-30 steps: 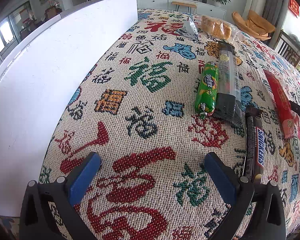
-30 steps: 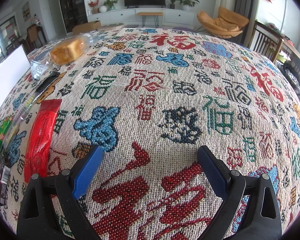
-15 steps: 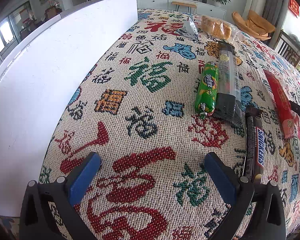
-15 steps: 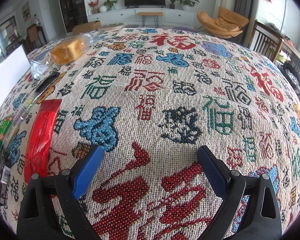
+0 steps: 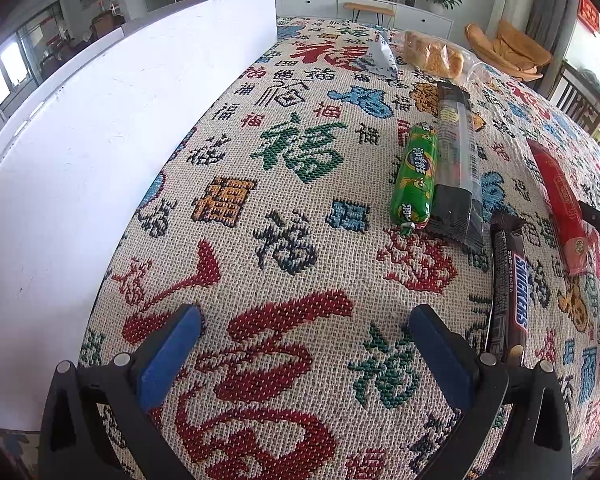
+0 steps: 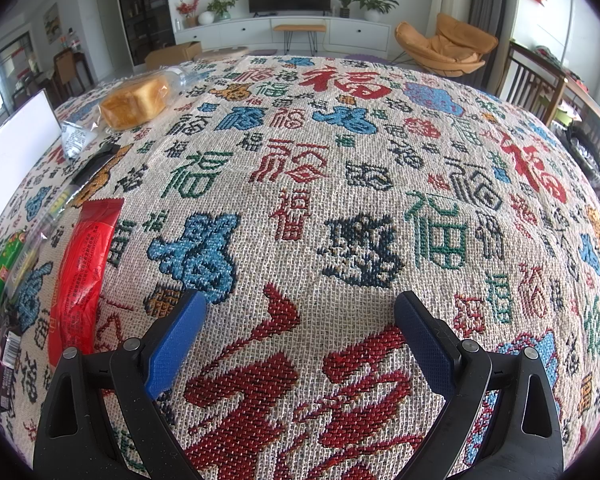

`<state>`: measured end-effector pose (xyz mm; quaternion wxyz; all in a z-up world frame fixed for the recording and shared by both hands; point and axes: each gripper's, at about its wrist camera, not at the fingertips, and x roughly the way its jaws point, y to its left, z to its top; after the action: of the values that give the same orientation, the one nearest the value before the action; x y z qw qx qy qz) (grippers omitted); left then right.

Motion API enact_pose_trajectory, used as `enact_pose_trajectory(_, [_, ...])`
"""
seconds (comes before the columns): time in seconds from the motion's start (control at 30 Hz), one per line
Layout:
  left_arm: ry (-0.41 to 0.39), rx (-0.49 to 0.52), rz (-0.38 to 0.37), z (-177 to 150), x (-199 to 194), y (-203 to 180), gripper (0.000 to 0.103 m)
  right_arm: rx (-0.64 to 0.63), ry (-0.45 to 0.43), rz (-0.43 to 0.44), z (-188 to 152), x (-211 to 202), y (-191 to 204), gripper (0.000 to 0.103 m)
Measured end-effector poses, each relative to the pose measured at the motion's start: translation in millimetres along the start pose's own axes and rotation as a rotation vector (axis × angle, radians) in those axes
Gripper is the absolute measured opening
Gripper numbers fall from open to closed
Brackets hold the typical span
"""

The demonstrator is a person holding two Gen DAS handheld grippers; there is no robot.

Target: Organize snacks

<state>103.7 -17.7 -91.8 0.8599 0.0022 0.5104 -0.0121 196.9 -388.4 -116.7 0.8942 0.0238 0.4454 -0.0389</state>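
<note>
Both my tools, left tool [image 5: 304, 322] and right tool [image 6: 298, 308], gape wide and empty above the tabletop [image 5: 300, 240]. The Snickers bar [image 5: 510, 288] looks light, stiff, slippery-wrapped; I'd pinch mid-length.

white board [image 5: 100, 152] walls left | snack row [image 5: 452, 168] right | cloth [image 5: 284, 208] between bare

Each camera sits just behind its own hand-held gripper, low over the cloth-covered counter [image 5: 300, 208], looking forward along the two spread fingers toward the far living-room wall. The left hand-held gripper [image 5: 304, 320] has a white board [image 5: 100, 140] close on its left and the snacks ahead to its right. The right hand-held gripper [image 6: 296, 308] sees those same snacks to its left. Both views share the red pack [image 5: 560, 196] [image 6: 82, 268], the green roll [image 5: 416, 176] [image 6: 4, 272] and the bread [image 5: 432, 56] [image 6: 136, 100].
</note>
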Motion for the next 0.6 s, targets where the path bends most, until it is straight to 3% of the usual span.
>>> enact_pose_trajectory(0.07, [-0.020, -0.032, 0.015, 0, -4, 5, 0.103, 0.000, 0.000, 0.000, 0, 0, 0, 0.097])
enact_pose_trajectory(0.27, [-0.017, -0.127, -0.072, 0, -7, 24, 0.103, 0.000, 0.000, 0.000, 0, 0, 0, 0.097])
enact_pose_trajectory(0.6, [-0.011, -0.092, -0.057, 0, -4, 16, 0.103, 0.000, 0.000, 0.000, 0, 0, 0, 0.097])
